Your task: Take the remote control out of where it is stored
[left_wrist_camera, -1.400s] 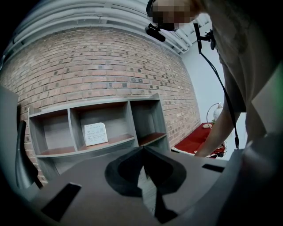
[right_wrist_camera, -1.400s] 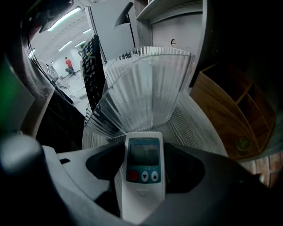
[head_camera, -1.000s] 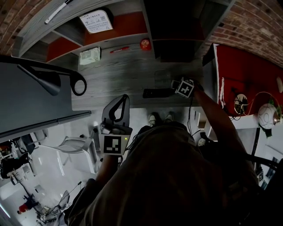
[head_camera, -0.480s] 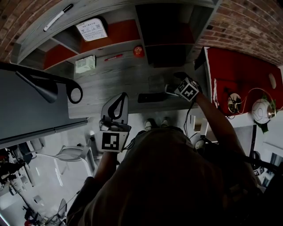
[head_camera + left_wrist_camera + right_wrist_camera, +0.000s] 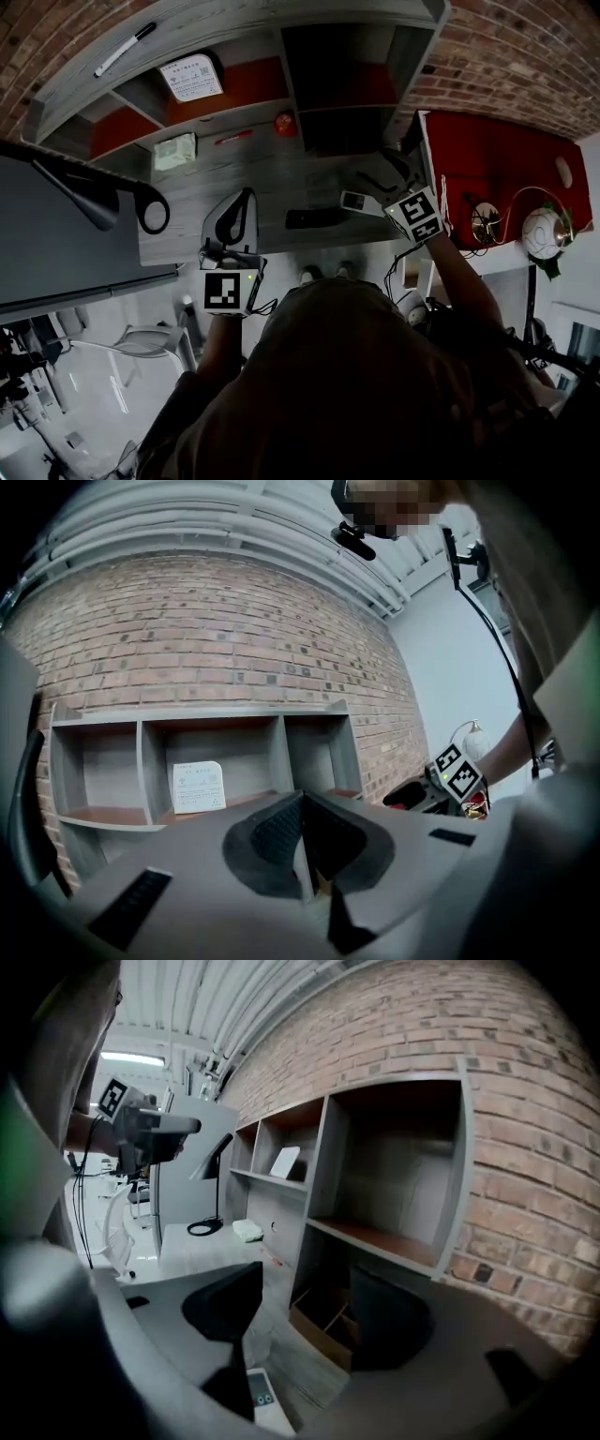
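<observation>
The remote control (image 5: 353,200), small and white with a little screen, lies flat on the grey desk (image 5: 267,173) in front of the shelf unit (image 5: 234,66), just beside a dark oblong thing (image 5: 317,217). We see the right gripper (image 5: 380,185) right at it, jaws wide apart and clamping nothing, with the remote low beside one jaw. The left gripper (image 5: 234,211) hangs well apart over the desk's near edge, its jaws pressed together on nothing.
</observation>
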The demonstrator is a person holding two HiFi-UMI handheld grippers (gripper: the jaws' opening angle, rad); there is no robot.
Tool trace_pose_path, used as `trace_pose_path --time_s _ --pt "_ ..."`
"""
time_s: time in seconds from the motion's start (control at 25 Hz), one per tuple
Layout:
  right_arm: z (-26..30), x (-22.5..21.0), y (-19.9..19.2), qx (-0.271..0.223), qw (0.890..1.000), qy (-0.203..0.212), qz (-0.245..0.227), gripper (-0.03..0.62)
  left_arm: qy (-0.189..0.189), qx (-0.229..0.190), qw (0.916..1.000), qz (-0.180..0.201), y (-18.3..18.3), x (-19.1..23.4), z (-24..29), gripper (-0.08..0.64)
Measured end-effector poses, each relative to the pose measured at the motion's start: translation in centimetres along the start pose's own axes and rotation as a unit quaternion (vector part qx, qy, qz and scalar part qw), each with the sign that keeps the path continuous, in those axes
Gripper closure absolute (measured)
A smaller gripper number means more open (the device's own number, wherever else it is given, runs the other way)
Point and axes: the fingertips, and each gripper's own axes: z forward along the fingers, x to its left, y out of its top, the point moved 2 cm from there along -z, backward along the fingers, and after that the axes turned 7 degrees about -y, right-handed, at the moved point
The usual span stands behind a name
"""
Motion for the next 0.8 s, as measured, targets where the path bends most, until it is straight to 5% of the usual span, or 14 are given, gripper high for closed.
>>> trace_pose_path --time_s 0.28,0.44,0.8 --pt "-4.4 0.5 4.8 -0.1 0.994 -0.047 0.005 0.299 -0.004 -0.001 1.0 0.007 -0.5 0.4 -0.2 0.549" --pt "-7.3 2.1 10.0 -0.18 0.982 -0.058 -0.005 0.372 -0.014 0.002 0.9998 0.009 -0.6 -0.1 -0.2 0.549" --pt "-9.7 2.7 11.7 -0.195 0.976 -0.094 0.027 0.564 -0.024 -0.001 0.9997 0.001 -0.6 -0.7 -0.4 0.549"
